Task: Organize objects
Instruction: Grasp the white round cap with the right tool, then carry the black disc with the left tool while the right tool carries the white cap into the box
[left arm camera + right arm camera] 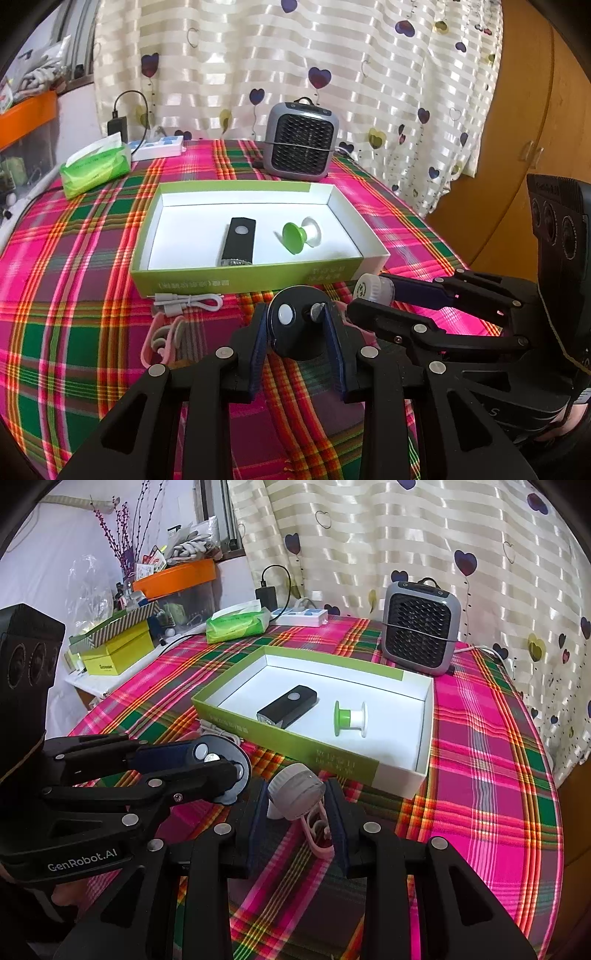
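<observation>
While two things lie in the box (255, 280), my left gripper (297, 325) clamps a disc (295, 321), my right gripper (297, 805) a cap (297, 792); cable (188, 301) remains.

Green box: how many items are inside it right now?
2. A black flashlight lies left of centre in the green box, and a green-and-white spool lies to its right. Nothing else shows inside.
</observation>
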{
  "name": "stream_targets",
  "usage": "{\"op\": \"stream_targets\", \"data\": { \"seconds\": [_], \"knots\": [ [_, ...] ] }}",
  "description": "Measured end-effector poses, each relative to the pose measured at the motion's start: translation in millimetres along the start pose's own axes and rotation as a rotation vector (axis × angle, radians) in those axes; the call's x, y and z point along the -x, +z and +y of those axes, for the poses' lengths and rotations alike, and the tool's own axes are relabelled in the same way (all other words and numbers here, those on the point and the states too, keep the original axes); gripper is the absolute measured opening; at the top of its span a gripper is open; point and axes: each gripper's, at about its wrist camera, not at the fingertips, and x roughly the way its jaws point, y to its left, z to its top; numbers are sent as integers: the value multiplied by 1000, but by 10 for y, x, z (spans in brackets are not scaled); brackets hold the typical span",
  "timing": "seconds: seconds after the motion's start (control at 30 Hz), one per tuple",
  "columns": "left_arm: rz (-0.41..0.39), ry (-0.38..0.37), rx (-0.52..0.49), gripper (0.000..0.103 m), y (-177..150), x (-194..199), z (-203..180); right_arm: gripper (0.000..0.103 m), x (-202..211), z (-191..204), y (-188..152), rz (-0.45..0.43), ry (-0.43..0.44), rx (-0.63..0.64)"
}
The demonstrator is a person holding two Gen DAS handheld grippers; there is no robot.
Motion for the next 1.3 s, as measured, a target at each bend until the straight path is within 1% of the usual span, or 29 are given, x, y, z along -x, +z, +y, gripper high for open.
{"op": "stream_targets", "data": {
  "seconds": [0.8,1.3],
  "knots": [
    [-22,40,-9,27,264,-79,97,33,-183,-42,268,-15,-19,26],
    [-12,69,1,27,401,-216,210,33,-356,-82,417,-7,-21,32]
  ]
}}
